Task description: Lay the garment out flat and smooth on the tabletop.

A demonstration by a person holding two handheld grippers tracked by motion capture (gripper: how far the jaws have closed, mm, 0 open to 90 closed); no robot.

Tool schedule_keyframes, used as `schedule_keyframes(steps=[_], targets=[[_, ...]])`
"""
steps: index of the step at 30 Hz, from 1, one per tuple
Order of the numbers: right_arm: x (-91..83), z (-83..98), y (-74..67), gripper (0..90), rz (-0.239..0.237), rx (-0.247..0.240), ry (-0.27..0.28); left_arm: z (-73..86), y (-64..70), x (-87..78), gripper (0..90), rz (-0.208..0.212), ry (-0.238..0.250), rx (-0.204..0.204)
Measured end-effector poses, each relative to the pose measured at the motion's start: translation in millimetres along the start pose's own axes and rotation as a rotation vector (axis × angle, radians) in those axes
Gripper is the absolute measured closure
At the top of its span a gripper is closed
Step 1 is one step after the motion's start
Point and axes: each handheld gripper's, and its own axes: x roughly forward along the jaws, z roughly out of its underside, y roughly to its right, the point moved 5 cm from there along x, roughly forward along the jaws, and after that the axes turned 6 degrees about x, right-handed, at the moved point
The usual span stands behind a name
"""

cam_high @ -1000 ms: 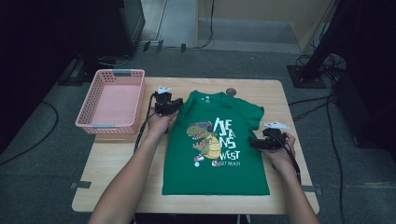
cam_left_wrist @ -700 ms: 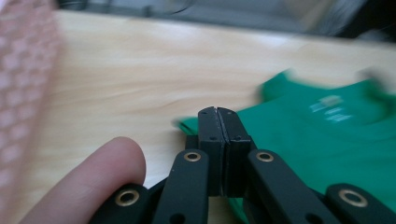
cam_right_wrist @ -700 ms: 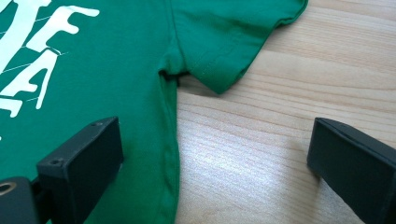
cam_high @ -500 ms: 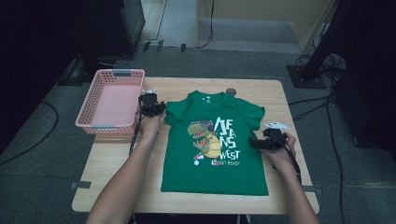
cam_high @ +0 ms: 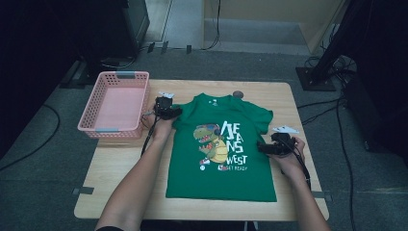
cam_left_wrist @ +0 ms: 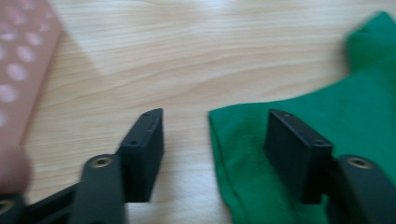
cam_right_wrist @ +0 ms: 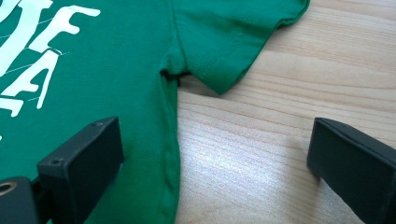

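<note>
The T-shirt (cam_high: 221, 149) lies flat mid-table (cam_high: 120, 183), the basket (cam_high: 115, 103) left of it at the table's edge.

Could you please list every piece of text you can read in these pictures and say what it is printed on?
"WEST": white print on the green T-shirt, high view.
"GET READY": small line beneath it, only just legible.
Two larger white lines above "WEST": stylised, not surely readable; the right gripper view shows only parts of the letters.
Nothing readable on the pink basket.
</note>
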Motion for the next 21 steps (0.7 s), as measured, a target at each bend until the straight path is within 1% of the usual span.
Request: schedule_keyframes(steps=[1,2,3,4,5,7,8,9,11,12,17,19,21], targets=[[0.0,0.0,0.0,3.4,0.000,0.000,0.000,0.1,-0.1,-0.3,31.2,-0.009,-0.002,0.004],[0.0,0.0,0.0,3.4,0.000,0.000,0.000,0.2,0.0,-0.9,31.0,-0.034,0.001,0.020],[0.0,0.0,0.0,3.4,0.000,0.000,0.000,0.5,-0.3,-1.8,30.9,-0.060,0.005,0.047],[0.0,0.0,0.0,3.4,0.000,0.000,0.000,1.0,-1.7,-2.3,31.0,-0.090,0.008,0.060],[0.0,0.0,0.0,3.4,0.000,0.000,0.000,1.7,-4.8,-2.6,31.0,-0.108,0.004,0.054],[0.0,0.0,0.0,3.4,0.000,0.000,0.000,3.5,-12.0,-2.9,31.1,-0.114,-0.006,0.000],[0.0,0.0,0.0,3.4,0.000,0.000,0.000,4.3,-14.6,-3.0,31.1,-0.113,-0.009,-0.017],[0.0,0.0,0.0,3.4,0.000,0.000,0.000,5.1,-15.4,-3.9,31.1,-0.115,-0.009,-0.017],[0.0,0.0,0.1,3.4,0.000,0.001,-0.001,6.6,-14.8,-6.2,31.4,-0.136,-0.008,0.005],[0.0,0.0,0.2,3.3,-0.001,0.002,-0.001,7.1,-14.6,-6.9,31.4,-0.145,-0.007,0.006],[-0.1,0.0,0.7,3.3,0.002,0.006,-0.001,9.6,-17.4,-9.0,31.4,-0.149,-0.013,-0.028],[-0.1,0.0,0.7,3.3,0.002,0.006,-0.001,10.5,-17.1,-10.2,31.7,-0.155,-0.011,-0.013],[-0.1,0.0,0.8,3.3,0.002,0.006,-0.001,11.4,-17.3,-11.3,31.6,-0.158,-0.009,-0.011]])
